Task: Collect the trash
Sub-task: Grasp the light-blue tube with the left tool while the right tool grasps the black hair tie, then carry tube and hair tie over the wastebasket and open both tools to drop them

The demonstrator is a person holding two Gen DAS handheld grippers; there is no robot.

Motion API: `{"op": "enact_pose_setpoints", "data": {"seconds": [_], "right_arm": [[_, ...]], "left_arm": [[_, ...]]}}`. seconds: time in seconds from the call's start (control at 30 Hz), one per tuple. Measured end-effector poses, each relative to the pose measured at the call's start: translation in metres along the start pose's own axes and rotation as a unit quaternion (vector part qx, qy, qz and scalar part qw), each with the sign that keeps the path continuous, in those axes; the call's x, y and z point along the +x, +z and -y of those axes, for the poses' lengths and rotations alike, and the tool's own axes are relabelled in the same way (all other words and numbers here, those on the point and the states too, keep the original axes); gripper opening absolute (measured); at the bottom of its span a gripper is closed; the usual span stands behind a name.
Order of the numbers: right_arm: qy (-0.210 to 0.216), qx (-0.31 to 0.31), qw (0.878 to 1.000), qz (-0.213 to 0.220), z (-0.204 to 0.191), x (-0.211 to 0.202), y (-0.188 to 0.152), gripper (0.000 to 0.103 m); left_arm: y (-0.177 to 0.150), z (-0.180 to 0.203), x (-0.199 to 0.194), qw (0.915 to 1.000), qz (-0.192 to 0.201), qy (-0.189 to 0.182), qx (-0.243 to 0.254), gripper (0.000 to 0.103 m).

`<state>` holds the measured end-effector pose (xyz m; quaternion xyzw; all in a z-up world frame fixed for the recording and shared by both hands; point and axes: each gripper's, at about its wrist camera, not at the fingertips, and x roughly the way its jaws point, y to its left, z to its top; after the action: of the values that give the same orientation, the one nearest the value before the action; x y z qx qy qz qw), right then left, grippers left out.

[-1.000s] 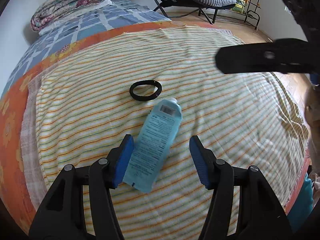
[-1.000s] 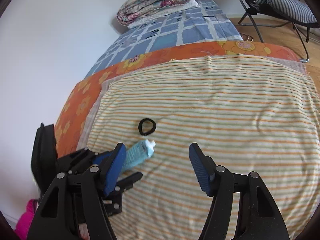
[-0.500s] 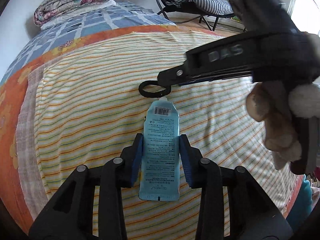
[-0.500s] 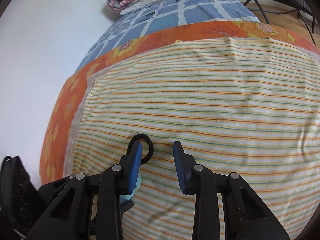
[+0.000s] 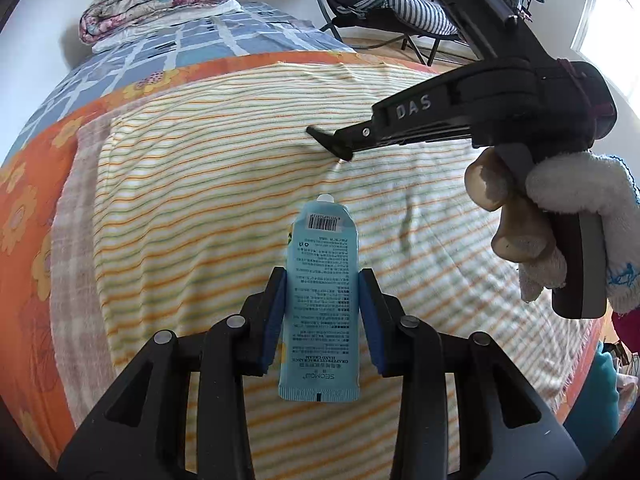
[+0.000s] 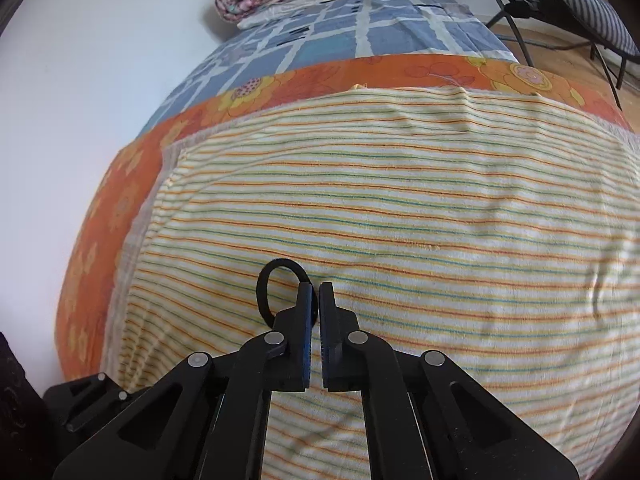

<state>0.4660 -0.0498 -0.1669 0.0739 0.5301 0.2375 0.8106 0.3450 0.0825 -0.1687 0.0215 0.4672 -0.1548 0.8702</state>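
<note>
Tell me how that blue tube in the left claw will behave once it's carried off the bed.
The blue tube looks flat and crimped at the near end, so it is probably soft and nearly empty, hence light. The left claw pinches its mid-body by the edges; the smooth plastic might buckle or slip if jerked. It seems unlikely to roll, being flat.

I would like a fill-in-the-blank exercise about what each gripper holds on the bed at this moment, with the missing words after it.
1. The left gripper is shut on a light ____ tube.
2. The right gripper pinches a black ____.
3. The tube's white cap points ____ from the left wrist camera.
4. Both grippers work above a ____ blanket.

Missing words: blue; ring; away; striped
</note>
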Motion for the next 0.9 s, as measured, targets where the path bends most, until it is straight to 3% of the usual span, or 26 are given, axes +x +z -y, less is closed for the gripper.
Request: {"op": "enact_pose_setpoints", "data": {"seconds": [0.3,0.33,0.4,0.47,0.6,0.63,0.67,0.7,0.9], "right_arm": [[0.017,-0.035,0.999,0.009,-0.013,-0.022,-0.007,0.004],[0.009,-0.036,0.999,0.005,-0.016,-0.020,-0.007,0.008],[-0.002,-0.041,0.999,0.001,-0.021,-0.013,-0.006,0.035],[-0.010,-0.057,0.998,0.006,-0.028,-0.005,-0.005,0.042],[-0.032,-0.089,0.996,-0.007,-0.037,0.014,-0.006,0.039],[-0.040,-0.093,0.995,-0.009,-0.038,0.018,-0.007,0.033],[-0.054,-0.100,0.994,-0.001,-0.038,0.017,-0.008,0.018],[-0.063,-0.104,0.993,0.000,-0.039,0.017,-0.008,0.010],[-0.054,-0.095,0.994,0.015,-0.029,-0.006,-0.013,0.006]], "left_arm": [[-0.007,0.003,-0.022,0.9999,0.011,0.010,-0.006,0.036],[-0.007,0.002,-0.023,0.9998,0.012,0.011,-0.009,0.036],[-0.011,-0.002,-0.028,0.9997,0.015,0.012,-0.017,0.036],[-0.014,-0.007,-0.031,0.9995,0.016,0.015,-0.022,0.036],[-0.021,-0.019,-0.034,0.9992,0.013,0.021,-0.031,0.036],[-0.023,-0.022,-0.035,0.9991,0.013,0.022,-0.035,0.036],[-0.023,-0.024,-0.035,0.9990,0.013,0.022,-0.037,0.036],[-0.024,-0.026,-0.035,0.9989,0.014,0.021,-0.040,0.036],[-0.030,-0.020,-0.045,0.9986,0.022,0.013,-0.045,0.036]]}}
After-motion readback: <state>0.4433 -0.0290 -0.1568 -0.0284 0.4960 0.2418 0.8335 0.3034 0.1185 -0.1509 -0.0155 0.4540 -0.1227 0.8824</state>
